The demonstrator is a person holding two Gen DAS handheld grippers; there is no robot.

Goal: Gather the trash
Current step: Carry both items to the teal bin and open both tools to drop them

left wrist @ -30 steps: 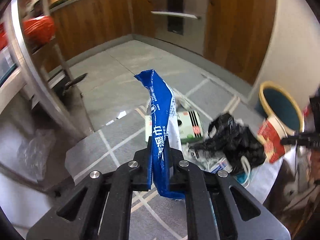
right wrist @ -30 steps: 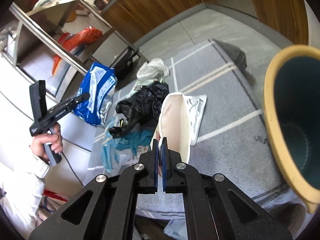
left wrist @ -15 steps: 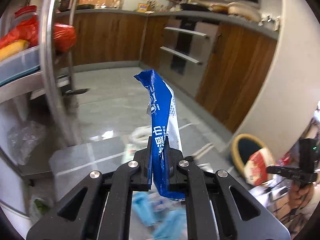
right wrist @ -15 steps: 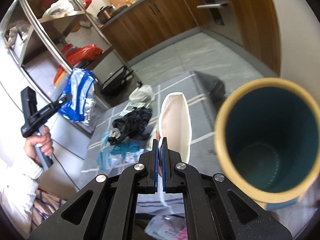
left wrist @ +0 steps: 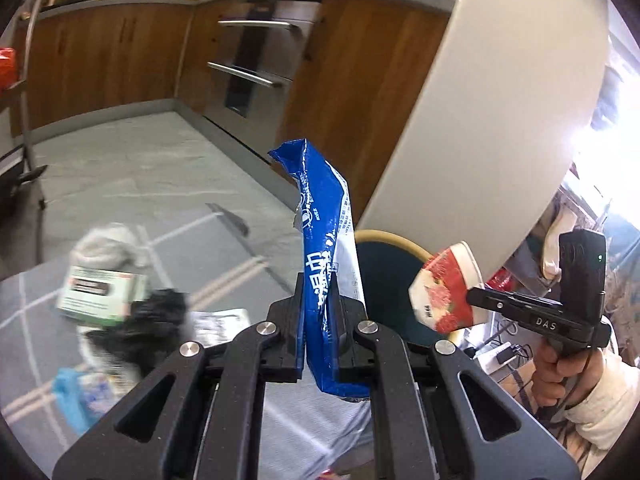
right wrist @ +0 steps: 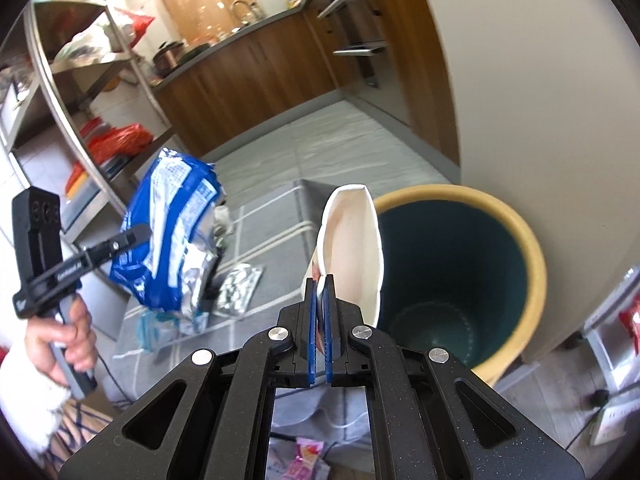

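Note:
My left gripper [left wrist: 319, 308] is shut on a blue and white snack bag [left wrist: 325, 240] and holds it up in the air. The bag also shows in the right wrist view [right wrist: 172, 232]. My right gripper [right wrist: 320, 292] is shut on the rim of a squashed paper cup [right wrist: 352, 248], white inside, red and white outside [left wrist: 442, 288]. The cup hangs just left of the mouth of a round bin [right wrist: 452, 272] with a yellow rim and dark teal inside. The bin [left wrist: 384, 280] sits partly hidden behind the bag in the left wrist view.
More trash lies on the grey rug [left wrist: 224, 264]: a black plastic bag [left wrist: 148, 324], a green and white box [left wrist: 100, 292], blue wrappers [left wrist: 80, 392], a silver packet [right wrist: 240, 284]. A white wall corner [right wrist: 520, 100] stands behind the bin. A metal shelf rack [right wrist: 80, 80] stands left.
Both grippers have swung toward the bin with their loads. The bin now sits close in front of the right gripper, the cup beside its mouth.

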